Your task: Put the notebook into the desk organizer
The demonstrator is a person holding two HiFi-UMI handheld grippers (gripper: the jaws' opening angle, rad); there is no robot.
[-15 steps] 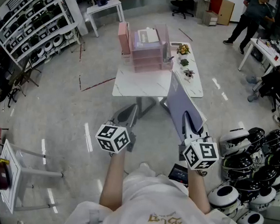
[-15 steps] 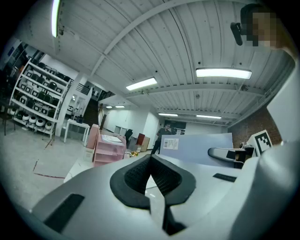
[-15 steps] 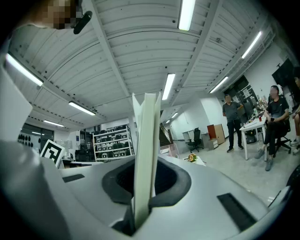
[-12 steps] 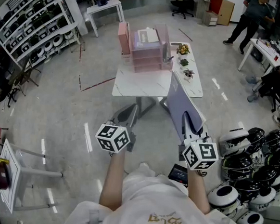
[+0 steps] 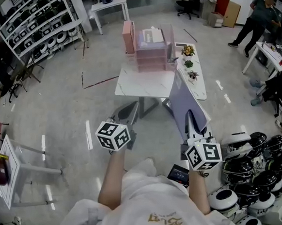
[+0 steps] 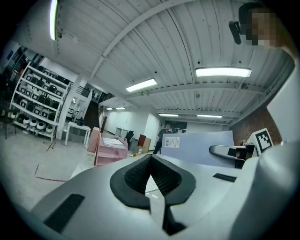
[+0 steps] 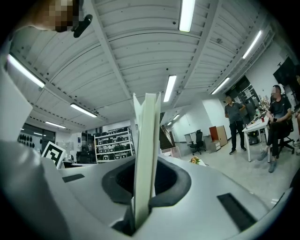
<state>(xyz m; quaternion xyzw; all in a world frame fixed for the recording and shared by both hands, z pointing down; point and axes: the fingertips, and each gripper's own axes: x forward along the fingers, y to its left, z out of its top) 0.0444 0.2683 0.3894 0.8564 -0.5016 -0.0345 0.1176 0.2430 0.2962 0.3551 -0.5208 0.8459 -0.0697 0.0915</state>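
Note:
A lavender notebook (image 5: 182,102) stands on edge in my right gripper (image 5: 192,120), which is shut on its lower part. In the right gripper view the notebook (image 7: 146,154) shows edge-on, clamped between the pads. It hangs over the floor just in front of the white table's (image 5: 144,84) near right corner. The pink desk organizer (image 5: 152,49) stands at the table's far end, well ahead of both grippers. My left gripper (image 5: 127,113) is shut and empty, level with the right one and to its left. The left gripper view shows the organizer (image 6: 108,149) far off and the notebook (image 6: 201,146) to the right.
Small potted plants (image 5: 189,64) line the table's right side beside the organizer. White helmets (image 5: 244,185) are piled on the floor at the right. Shelving racks (image 5: 33,26) stand at the left, a folding stand (image 5: 12,172) at the lower left. People stand at the back right (image 5: 257,19).
The head view has shifted slightly. Both grippers and the notebook keep their places relative to each other.

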